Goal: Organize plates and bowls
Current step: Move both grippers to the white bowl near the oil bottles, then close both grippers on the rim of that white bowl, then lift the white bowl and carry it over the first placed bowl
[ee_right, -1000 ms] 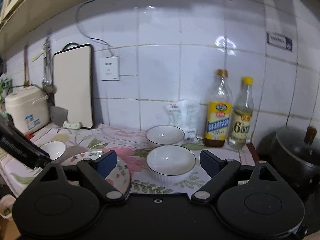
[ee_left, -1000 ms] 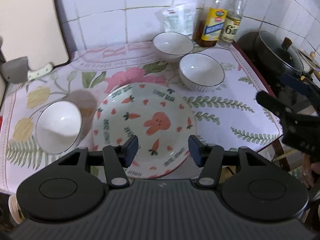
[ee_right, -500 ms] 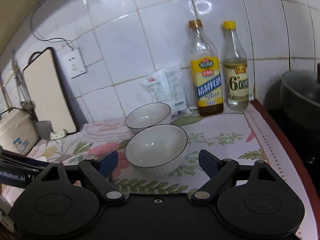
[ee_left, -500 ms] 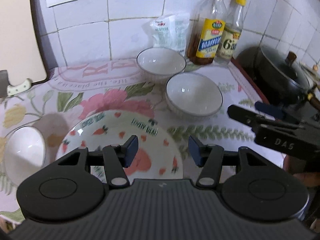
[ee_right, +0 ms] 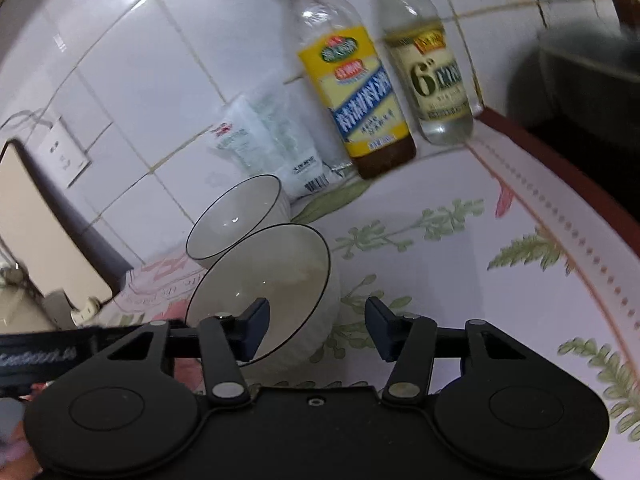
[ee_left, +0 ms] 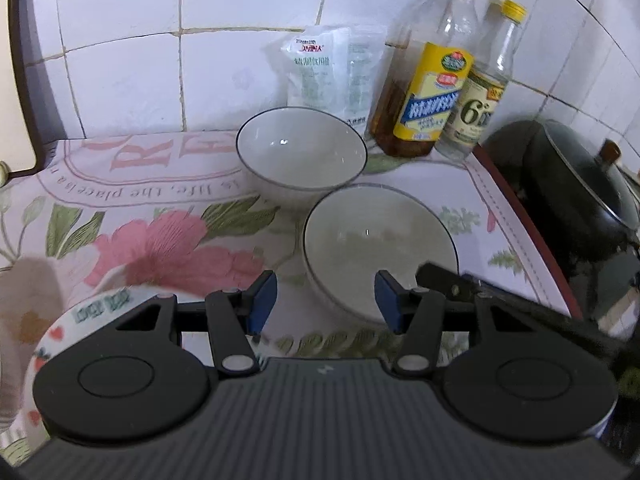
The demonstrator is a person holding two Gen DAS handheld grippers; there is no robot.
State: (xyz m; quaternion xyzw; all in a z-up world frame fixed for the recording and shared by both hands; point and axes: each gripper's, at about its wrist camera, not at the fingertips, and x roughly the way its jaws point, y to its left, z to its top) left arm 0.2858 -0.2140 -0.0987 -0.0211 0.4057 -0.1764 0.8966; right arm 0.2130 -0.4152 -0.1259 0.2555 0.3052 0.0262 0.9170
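Floral tablecloth [ee_left: 168, 240] under two white bowls [ee_left: 380, 240]

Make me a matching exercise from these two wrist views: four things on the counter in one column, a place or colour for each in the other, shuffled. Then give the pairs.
Things
1. nearer white ceramic bowl with a dark rim
2. clear glass bottle with a yellow and blue label
3. white plastic pouch with printed text
4. round plate with a carrot pattern

Places and colours
A. leans against the tiled wall, behind the farther bowl
B. holds brown liquid at its bottom
C. stands just ahead of both grippers
D. lies at the lower left of the left wrist view

Pairs: 1-C, 2-B, 3-A, 4-D
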